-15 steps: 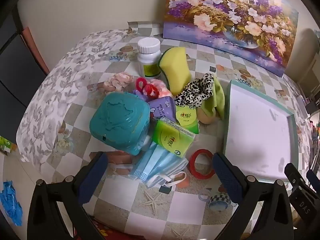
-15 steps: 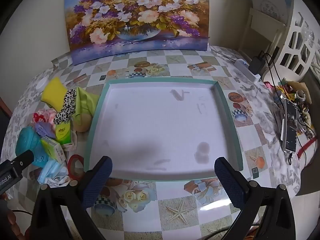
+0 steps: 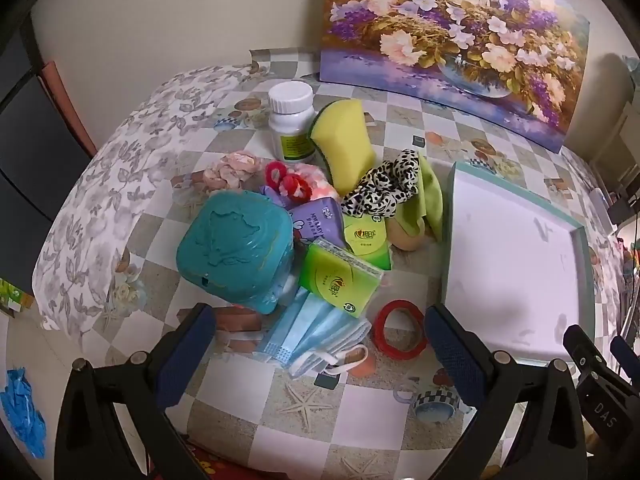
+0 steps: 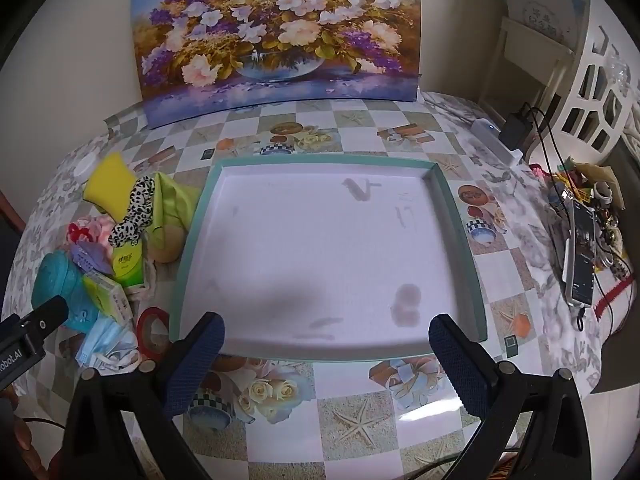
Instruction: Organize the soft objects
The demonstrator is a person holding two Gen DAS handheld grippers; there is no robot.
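Observation:
A pile of objects lies on the table left of a teal-rimmed white tray [image 3: 450, 216] [image 4: 192, 232]. The pile holds blue face masks [image 3: 316, 332], green tissue packs [image 3: 340, 280], a purple wipes pack [image 3: 318, 222], a yellow sponge [image 3: 344, 140], a leopard scrunchie [image 3: 384, 188], a green cloth [image 3: 430, 196], pink scrunchies [image 3: 232, 168] and a teal box [image 3: 236, 248]. My left gripper [image 3: 320, 344] is open and empty, just in front of the masks. My right gripper [image 4: 326, 350] is open and empty at the tray's near rim. The tray has nothing in it.
A white pill bottle [image 3: 290, 120] stands behind the pile. A red tape ring [image 3: 400, 334] lies by the tray's near left corner. A flower painting [image 4: 276, 32] leans on the back wall. A phone [image 4: 582, 256], cables and clutter sit at the table's right edge.

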